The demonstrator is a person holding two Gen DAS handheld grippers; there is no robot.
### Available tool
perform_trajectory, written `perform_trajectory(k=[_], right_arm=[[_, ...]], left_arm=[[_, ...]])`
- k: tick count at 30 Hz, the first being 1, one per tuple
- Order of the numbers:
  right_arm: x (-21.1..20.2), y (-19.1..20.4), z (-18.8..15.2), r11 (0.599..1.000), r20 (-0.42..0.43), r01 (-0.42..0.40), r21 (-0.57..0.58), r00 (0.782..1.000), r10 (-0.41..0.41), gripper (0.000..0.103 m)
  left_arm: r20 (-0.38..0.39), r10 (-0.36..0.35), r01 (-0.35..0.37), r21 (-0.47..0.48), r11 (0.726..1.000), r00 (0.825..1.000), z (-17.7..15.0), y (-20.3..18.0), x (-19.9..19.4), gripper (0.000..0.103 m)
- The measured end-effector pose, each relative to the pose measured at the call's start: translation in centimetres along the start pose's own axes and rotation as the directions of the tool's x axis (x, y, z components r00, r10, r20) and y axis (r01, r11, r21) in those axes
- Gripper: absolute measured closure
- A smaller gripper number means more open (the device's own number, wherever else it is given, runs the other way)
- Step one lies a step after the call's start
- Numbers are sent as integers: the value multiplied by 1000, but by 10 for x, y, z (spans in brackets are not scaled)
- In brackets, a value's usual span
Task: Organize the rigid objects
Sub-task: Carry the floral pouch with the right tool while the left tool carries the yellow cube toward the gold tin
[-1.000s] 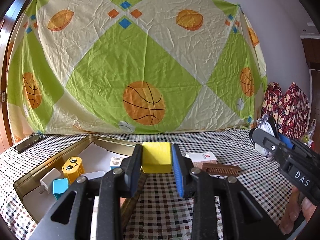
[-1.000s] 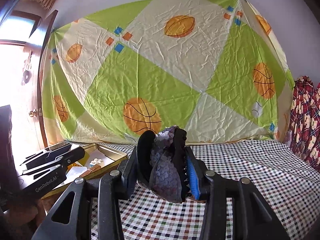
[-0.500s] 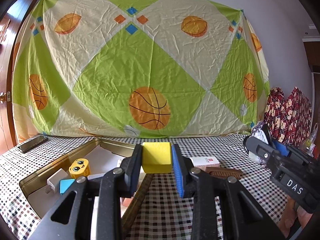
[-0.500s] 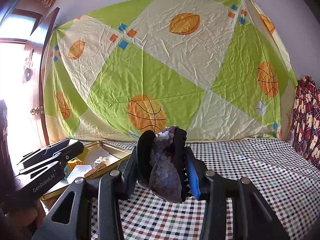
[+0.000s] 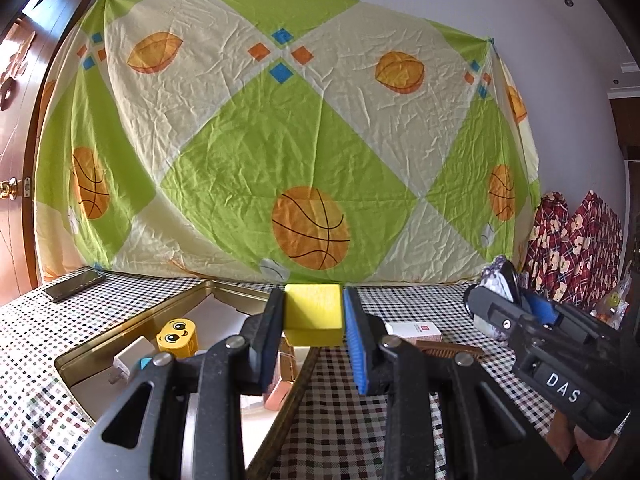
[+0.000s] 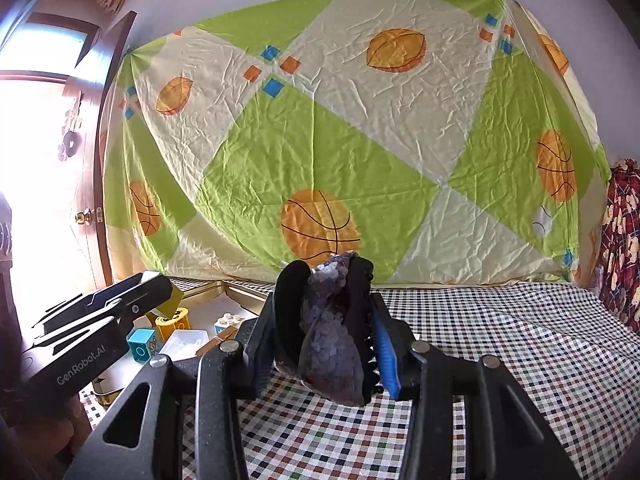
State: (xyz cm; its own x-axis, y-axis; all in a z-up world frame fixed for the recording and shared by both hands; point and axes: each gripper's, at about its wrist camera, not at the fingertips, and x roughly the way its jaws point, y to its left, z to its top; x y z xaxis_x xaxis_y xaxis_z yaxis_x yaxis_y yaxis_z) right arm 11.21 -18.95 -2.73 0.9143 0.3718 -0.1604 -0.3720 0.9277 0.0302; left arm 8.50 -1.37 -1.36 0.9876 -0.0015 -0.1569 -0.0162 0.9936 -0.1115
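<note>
My left gripper (image 5: 314,320) is shut on a yellow block (image 5: 314,312), held above the near right rim of a gold metal tray (image 5: 180,304). In the tray lie a yellow smiley toy (image 5: 177,334), a white charger (image 5: 130,360) and a blue cube (image 6: 141,344). My right gripper (image 6: 328,332) is shut on a black hair claw wrapped in purple sequined cloth (image 6: 332,340), held above the checked tablecloth to the right of the tray. Each gripper shows at the edge of the other's view: the right gripper (image 5: 520,308) and the left gripper (image 6: 160,292).
A white box (image 5: 414,330) and a brown comb (image 5: 448,348) lie on the cloth right of the tray. A phone (image 5: 74,280) rests at the far left. A patterned sheet (image 5: 280,140) hangs behind, with red plaid bags (image 5: 572,240) at the right.
Both grippers have drifted a little to the left, each keeping its load; the backdrop and tray have slid right in both views. Neither grip has changed.
</note>
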Motion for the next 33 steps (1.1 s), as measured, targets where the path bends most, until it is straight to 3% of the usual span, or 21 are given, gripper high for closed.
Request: perform_trajectory(k=[16, 33], right_arm=[[7, 38, -1, 998, 1, -48, -43, 999, 48, 58], [21, 78, 0, 988, -36, -115, -101, 993, 112, 58]], left_arm=[[34, 11, -10, -32, 999, 999, 6, 28, -15, 74], [20, 46, -45, -52, 998, 999, 9, 61, -23, 74]])
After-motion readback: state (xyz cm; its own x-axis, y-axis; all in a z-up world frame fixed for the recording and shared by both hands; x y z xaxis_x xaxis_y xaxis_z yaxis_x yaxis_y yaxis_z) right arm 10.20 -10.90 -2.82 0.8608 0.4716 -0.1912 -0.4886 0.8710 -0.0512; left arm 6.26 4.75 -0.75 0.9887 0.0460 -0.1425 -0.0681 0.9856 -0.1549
